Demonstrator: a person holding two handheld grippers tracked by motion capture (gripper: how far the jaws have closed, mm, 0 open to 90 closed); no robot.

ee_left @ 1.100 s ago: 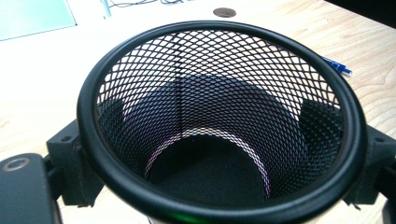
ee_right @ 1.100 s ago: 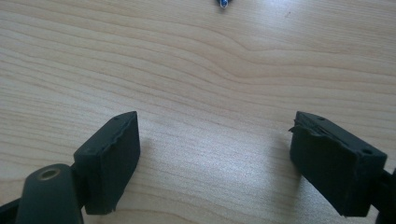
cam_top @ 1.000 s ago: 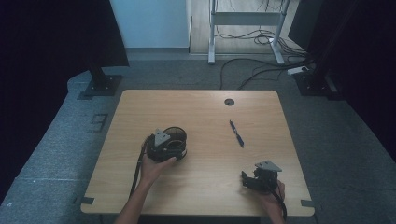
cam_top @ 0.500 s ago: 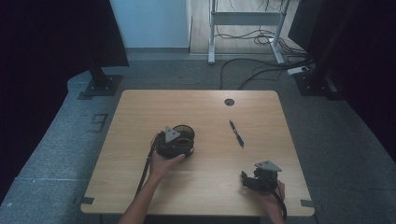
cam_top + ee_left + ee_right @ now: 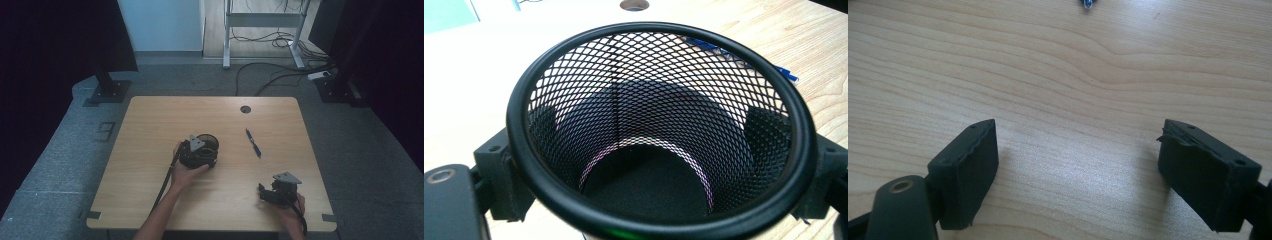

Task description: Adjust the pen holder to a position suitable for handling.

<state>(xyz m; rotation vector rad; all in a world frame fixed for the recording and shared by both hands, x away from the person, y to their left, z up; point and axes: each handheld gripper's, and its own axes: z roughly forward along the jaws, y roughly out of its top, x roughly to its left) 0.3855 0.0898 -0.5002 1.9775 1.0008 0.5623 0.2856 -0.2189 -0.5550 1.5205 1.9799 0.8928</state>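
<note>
Between left gripper (image 5: 659, 165) jaws: mesh cup (image 5: 659, 125), clamped.

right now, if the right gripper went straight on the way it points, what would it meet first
Probably the blue pen. The right gripper has its fingers open over bare table, with the pen's tip at the top edge roughly ahead, though depth is hard to judge.

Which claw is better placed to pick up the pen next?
The right claw: its jaws stand open with nothing between them, and the pen lies just ahead of it. The left claw is clamped on the mesh cup.
</note>
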